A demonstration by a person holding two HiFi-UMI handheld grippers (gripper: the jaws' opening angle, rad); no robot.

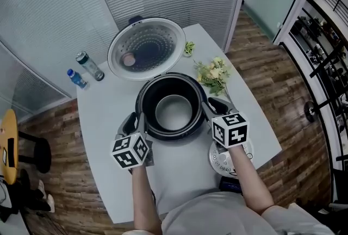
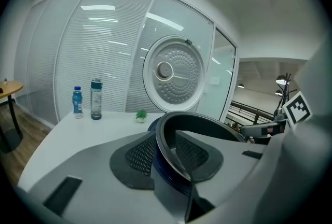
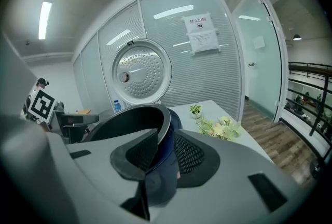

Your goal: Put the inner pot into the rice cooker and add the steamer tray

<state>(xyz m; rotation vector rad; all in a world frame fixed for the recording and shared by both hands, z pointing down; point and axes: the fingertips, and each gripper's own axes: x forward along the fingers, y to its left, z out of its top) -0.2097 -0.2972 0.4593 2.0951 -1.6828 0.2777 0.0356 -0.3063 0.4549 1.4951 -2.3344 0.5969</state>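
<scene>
Room: a white table [image 1: 103, 119] stands on a wood floor, with glass partitions and blinds behind it.
Rice cooker [image 1: 173, 137]: at the middle of the table, with its round lid [image 1: 147, 46] tipped open at the far side.
Inner pot [image 1: 174, 111]: it is inside the cooker's ring, dark-walled with a pale bottom. I cannot tell whether it is fully seated.
Left gripper [image 1: 136, 121]: my pads pinch the pot's left rim, one inside the wall and one outside.
Right gripper [image 1: 211, 106]: I have the same pinch on the right rim, with the thin bright edge running between my pads.
Steamer tray [image 1: 217, 159]: it lies flat on the table just beside the cooker, partly under my right forearm.
Head view only: the tray, the pot's bottom and both grips together.
Left gripper view only: two bottles [image 2: 87, 99] standing upright side by side near the table's far left edge. My right gripper's marker cube [image 2: 296, 107] also shows across the pot.
Right gripper view only: a paper notice [image 3: 199, 33] on the glass, its print too small to read. It also shows the sprig of flowers [image 3: 220, 127] lying right of the cooker, and my left gripper's cube [image 3: 40, 105].
Both gripper views: a dark blue wall below the rim, probably the cooker's shell.
</scene>
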